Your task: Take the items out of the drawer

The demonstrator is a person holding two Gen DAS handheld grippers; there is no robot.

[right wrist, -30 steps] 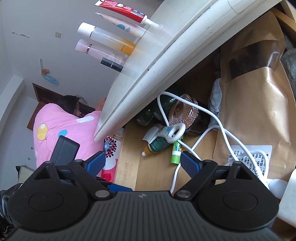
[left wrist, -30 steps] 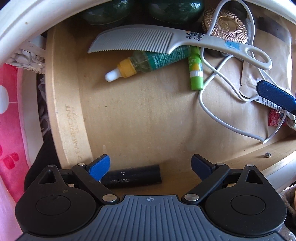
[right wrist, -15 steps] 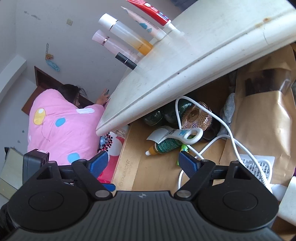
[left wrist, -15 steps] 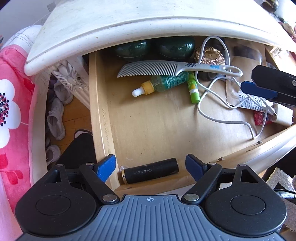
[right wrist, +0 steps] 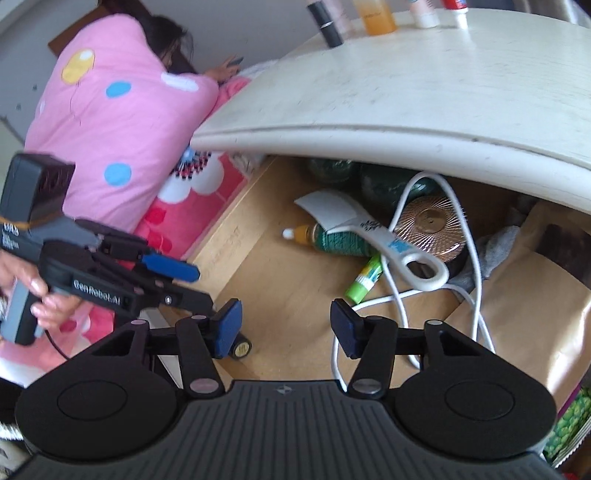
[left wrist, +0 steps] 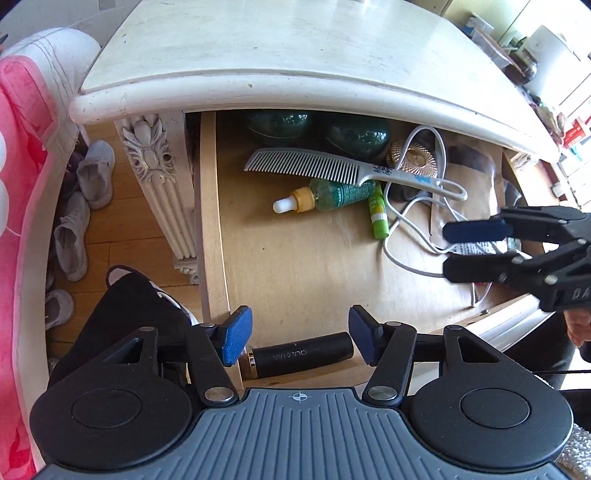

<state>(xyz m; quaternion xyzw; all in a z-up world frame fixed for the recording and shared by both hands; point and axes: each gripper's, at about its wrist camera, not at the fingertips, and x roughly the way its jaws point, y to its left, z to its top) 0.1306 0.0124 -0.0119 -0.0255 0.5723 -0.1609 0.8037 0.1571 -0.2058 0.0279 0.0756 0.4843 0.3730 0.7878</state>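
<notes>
Grey sneakers are seen scattered on the wooden floor beside a carved white leg. Bottles are stood on the white worktop. A person in a pink dotted garment is seen leaning beyond it.

Your left wrist camera looks steeply down into the open drawer from its near left corner. Your right wrist camera views it more obliquely from the right. Both share the comb at upper centre, close up.
</notes>
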